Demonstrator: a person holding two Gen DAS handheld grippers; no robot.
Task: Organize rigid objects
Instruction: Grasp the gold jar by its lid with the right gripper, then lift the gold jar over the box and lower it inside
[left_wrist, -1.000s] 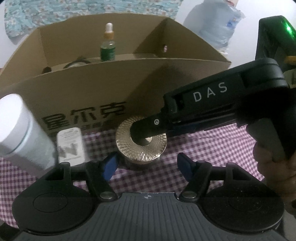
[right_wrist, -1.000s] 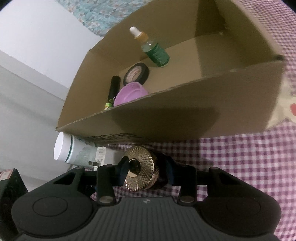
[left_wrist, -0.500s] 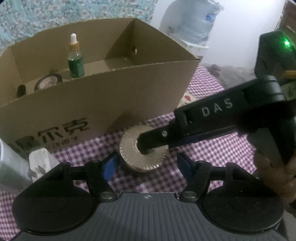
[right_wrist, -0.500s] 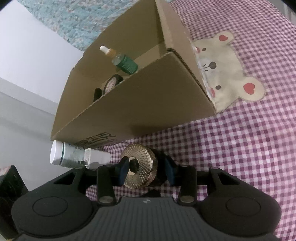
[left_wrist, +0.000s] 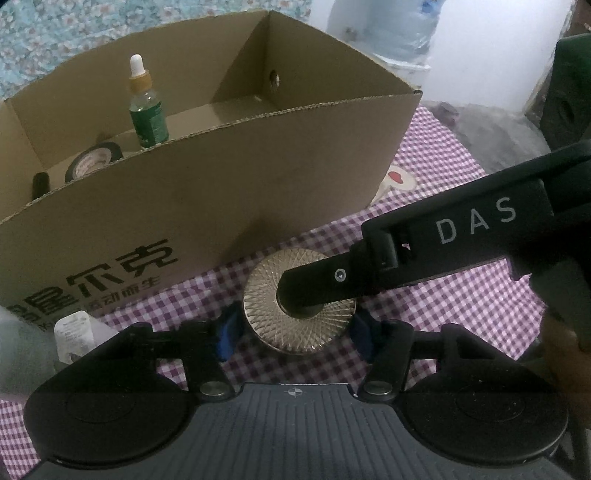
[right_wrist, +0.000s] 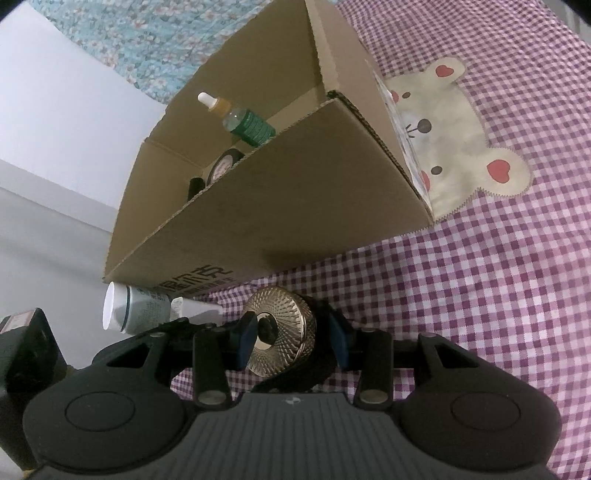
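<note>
The gold-capped jar (left_wrist: 299, 306) stood on the purple checked cloth (left_wrist: 461, 295), just in front of the cardboard box (left_wrist: 207, 206). In the left wrist view, the left gripper (left_wrist: 295, 334) straddled the jar with its jaws having just been closing; the blue pads (left_wrist: 225, 332) sat at the cap's sides, though whether they pressed on it could not be told. The same view showed the right gripper's black finger (left_wrist: 325, 280) lying across the centre of the cap, and part of a hand (left_wrist: 565, 354) at the right edge.

The right wrist view alone showed the right gripper (right_wrist: 291, 338) clamped on the jar, one pad on the cap's face and the other behind the dark body. It also revealed a bear appliqué (right_wrist: 454, 136) on the cloth beside the box, mostly hidden in the other view.

Both views showed a green dropper bottle (left_wrist: 146, 107) upright in the box, a tape roll (left_wrist: 94, 162) and a dark cylinder (left_wrist: 40, 184) near it. A white tube (right_wrist: 125, 310) lay outside, along the box's front wall.
</note>
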